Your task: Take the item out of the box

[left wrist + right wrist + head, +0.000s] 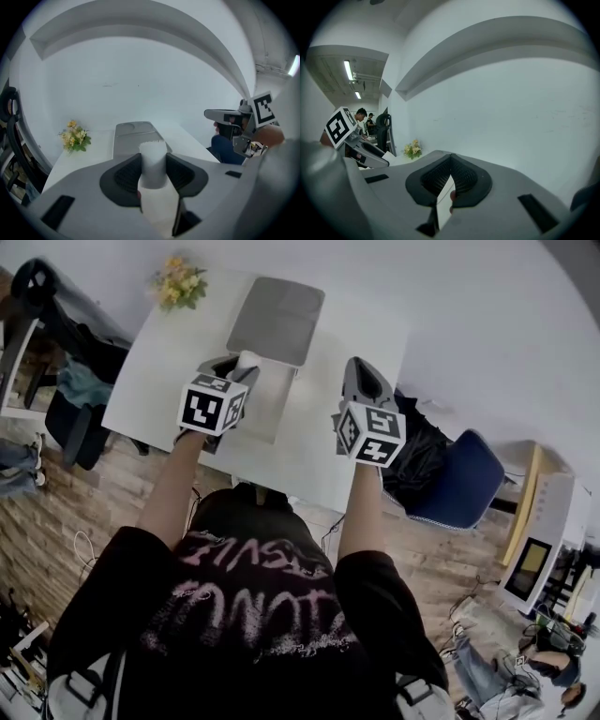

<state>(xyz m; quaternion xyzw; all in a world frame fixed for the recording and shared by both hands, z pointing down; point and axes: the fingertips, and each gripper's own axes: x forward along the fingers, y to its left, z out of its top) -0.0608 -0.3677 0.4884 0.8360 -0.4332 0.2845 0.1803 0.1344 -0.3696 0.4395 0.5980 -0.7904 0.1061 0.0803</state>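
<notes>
A grey box (277,317) lies open on the white table (159,381), and its paler near half (272,409) reaches under my left gripper. My left gripper (242,367) hangs above that half, shut on a white cylinder-shaped item (247,359). In the left gripper view the white item (153,161) stands upright between the dark pads (125,174), with the box (133,136) beyond it. My right gripper (362,371) hovers over the table's right side, level with the left one. In its own view the right gripper (450,163) is shut, with nothing seen between the tips.
A small bunch of yellow flowers (180,282) stands at the table's far left corner. A blue chair (464,479) and a black bag (417,451) sit right of the table, dark chairs (70,352) to its left. A white wall rises behind the table.
</notes>
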